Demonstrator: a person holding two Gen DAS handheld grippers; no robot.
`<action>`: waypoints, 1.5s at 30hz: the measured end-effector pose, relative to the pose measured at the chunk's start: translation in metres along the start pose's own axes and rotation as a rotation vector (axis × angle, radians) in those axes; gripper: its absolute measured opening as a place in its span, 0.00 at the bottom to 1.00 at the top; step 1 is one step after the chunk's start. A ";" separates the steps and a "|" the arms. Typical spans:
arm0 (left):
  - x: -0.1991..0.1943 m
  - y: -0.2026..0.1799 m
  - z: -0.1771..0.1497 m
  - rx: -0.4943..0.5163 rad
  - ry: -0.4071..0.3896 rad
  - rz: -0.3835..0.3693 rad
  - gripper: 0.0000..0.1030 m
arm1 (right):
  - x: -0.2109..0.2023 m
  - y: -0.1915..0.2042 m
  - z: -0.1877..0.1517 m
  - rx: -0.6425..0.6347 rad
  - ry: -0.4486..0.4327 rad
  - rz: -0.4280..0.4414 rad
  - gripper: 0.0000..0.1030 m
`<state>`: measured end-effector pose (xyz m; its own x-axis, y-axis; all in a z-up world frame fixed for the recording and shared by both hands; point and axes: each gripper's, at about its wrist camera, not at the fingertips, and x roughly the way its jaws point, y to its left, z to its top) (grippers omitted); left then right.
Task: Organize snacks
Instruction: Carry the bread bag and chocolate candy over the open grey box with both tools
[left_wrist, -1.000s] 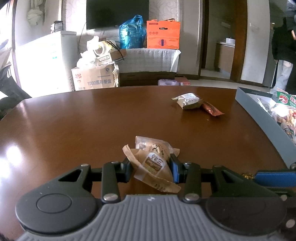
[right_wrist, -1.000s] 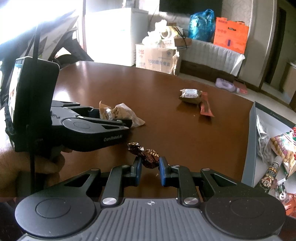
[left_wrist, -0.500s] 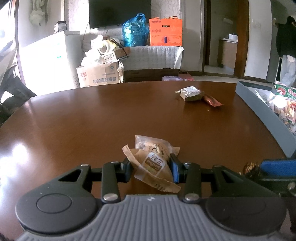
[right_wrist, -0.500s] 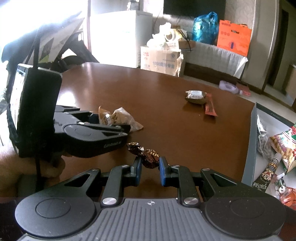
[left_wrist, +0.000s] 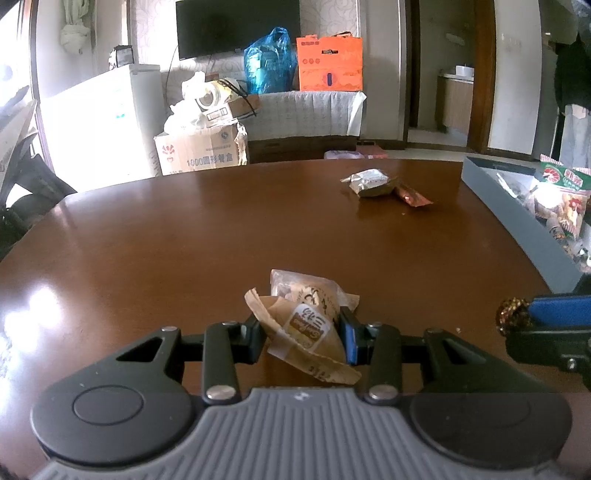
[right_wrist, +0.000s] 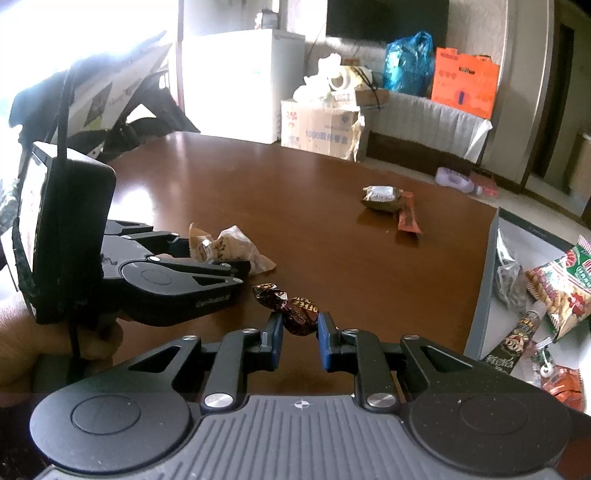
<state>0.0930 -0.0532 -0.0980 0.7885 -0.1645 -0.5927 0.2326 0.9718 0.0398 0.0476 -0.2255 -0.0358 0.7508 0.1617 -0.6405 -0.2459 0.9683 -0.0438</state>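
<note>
A round, glossy brown table (left_wrist: 184, 240) fills the middle of a cluttered living room; sunlight glares off its left side. Nearest, the left gripper (left_wrist: 303, 334) is clamped on a tan, crinkled pastry packet (left_wrist: 306, 325) with a brown oval label, a second clear wrapper bunched behind it; the right gripper (right_wrist: 300, 325) is pinched tight on a dark brown toffee (right_wrist: 295, 308), its twisted foil end sticking out to the left, held above the wood. Further on, two snacks lie touching mid-table: a silver-and-olive packet (right_wrist: 380, 197) and a slim red-orange bar (right_wrist: 408, 218). At the right edge sits a grey tray (left_wrist: 517, 218) already holding snacks.

The right wrist view looks down into that tray, showing a red-and-green crisps bag (right_wrist: 561, 284), a small printed tube (right_wrist: 513, 339) and a clear bag, and it catches the left gripper from the side with the person's hand (right_wrist: 55, 343) under it; the left wrist view sees only the tray's near wall and the bag tops, but shows the packet's label head-on and the toffee's tip poking from the blue pad at its right margin. Beyond stand a cardboard box (left_wrist: 199, 151), a white fridge (left_wrist: 99, 122), a blue bag and an orange box.
</note>
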 end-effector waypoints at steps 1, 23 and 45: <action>-0.001 -0.001 0.001 0.002 -0.007 0.000 0.37 | -0.001 0.001 0.001 0.001 -0.003 -0.001 0.21; -0.016 -0.018 0.035 -0.001 -0.102 -0.030 0.37 | -0.035 -0.002 0.005 0.000 -0.106 -0.025 0.21; -0.018 -0.037 0.059 0.023 -0.133 -0.045 0.37 | -0.055 -0.019 0.014 0.042 -0.163 -0.045 0.21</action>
<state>0.1033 -0.0960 -0.0415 0.8450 -0.2302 -0.4826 0.2814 0.9590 0.0352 0.0191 -0.2506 0.0109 0.8506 0.1436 -0.5058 -0.1868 0.9817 -0.0356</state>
